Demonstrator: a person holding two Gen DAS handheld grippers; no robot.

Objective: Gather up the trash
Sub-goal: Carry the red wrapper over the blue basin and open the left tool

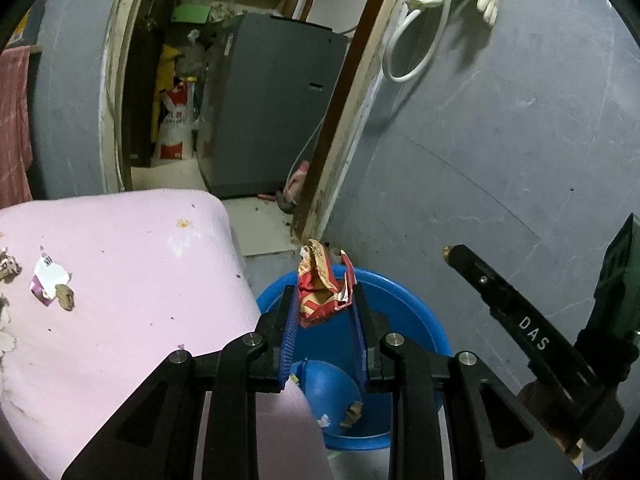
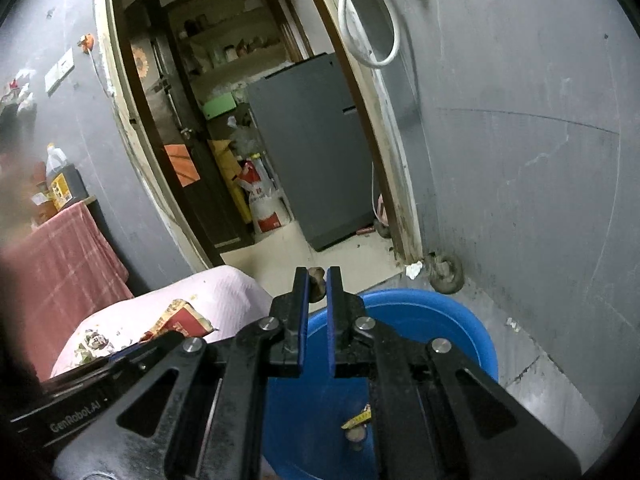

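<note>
Left wrist view: left gripper (image 1: 325, 300) at lower centre of frame, pinching a crumpled red-and-tan snack wrapper (image 1: 323, 289) between blue ribbed pads (image 1: 290, 328). Wrapper held directly above the round blue plastic basin (image 1: 420, 320), which sits on the floor beside the pink quilted cushion (image 1: 132, 280) at lower left. Scraps already lying in the basin bottom. More litter on the cushion at far left – a torn white-and-purple paper scrap (image 1: 47, 280) with a small brown lump touching it. Right-hand tool visible at lower right of frame, its tip near the grey wall.

Right wrist view: right gripper (image 2: 317, 280) at centre of frame, fingers nearly pressed together and clamped on a small brown nut-like scrap (image 2: 317, 282). Gripper poised over the near rim of the blue basin. A yellow wrapper fragment (image 2: 358, 420) inside the basin at lower centre. Red wrapper seen again at lower left, over the cushion edge.

Step in hand, as judged: deposit – both tools loaded and hovering at the basin. Next move calls for spreading each pair of fingers over the basin opening, well inside the rim, then returning to the cushion for the remaining scraps. Light wrapper may cling to the ribbed pads.
</note>
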